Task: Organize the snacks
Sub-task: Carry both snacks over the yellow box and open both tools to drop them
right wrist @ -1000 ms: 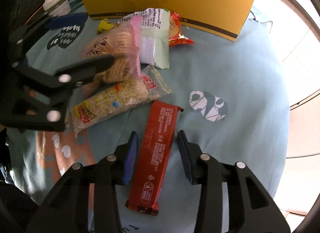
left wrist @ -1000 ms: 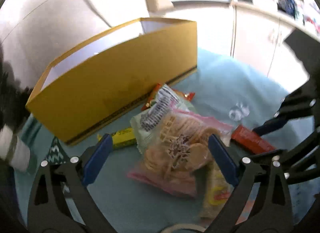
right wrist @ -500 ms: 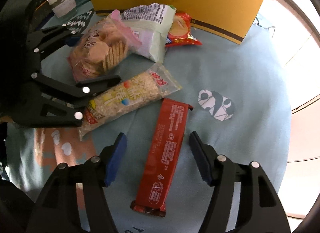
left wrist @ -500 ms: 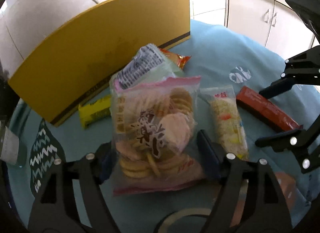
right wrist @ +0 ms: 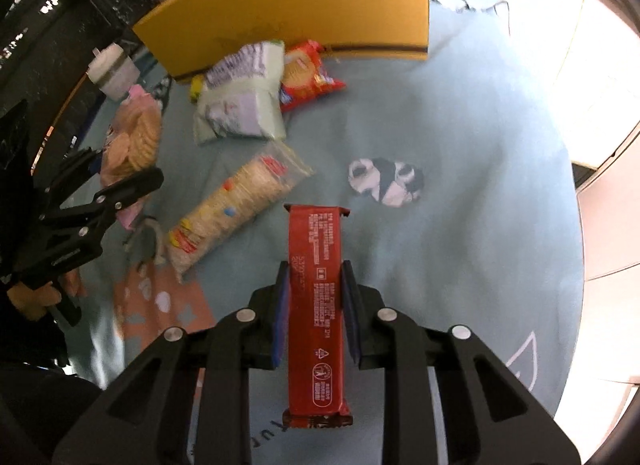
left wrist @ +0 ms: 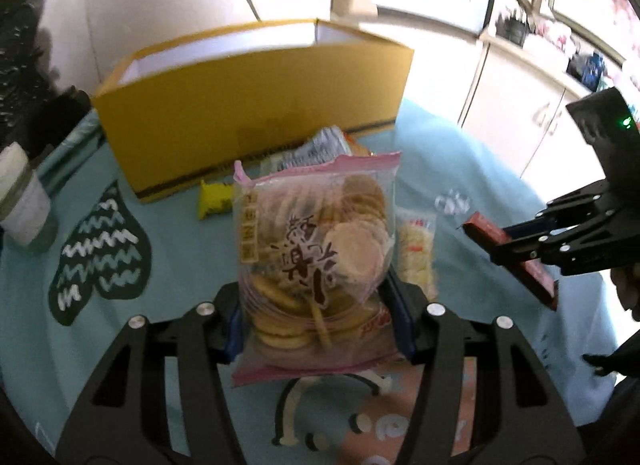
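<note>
A pink see-through bag of round crackers (left wrist: 320, 249) stands upright between the jaws of my left gripper (left wrist: 318, 325). The jaws are closing and the blue pads press its lower sides. In the right wrist view the same bag (right wrist: 136, 137) hangs at the left gripper (right wrist: 120, 181). My right gripper (right wrist: 314, 313) is closing on a long red snack bar (right wrist: 316, 249), with the pads against both long edges. The left wrist view shows the right gripper (left wrist: 520, 249) holding that bar (left wrist: 480, 227) above the cloth. An open yellow box (left wrist: 248, 117) stands behind the snacks.
On the light blue tablecloth (right wrist: 460, 145) lie a long clear pack of rice crackers (right wrist: 236, 205), a pale green bag (right wrist: 240, 105), a red-orange pack (right wrist: 306, 73) and a yellow bar (left wrist: 214, 201). A white lidded cup (left wrist: 22, 205) stands at the left edge.
The left jaws went from wide open around the cracker bag to gripping it, and the bag now stands raised. The right jaws widened, then shut on the red bar and lifted it.
</note>
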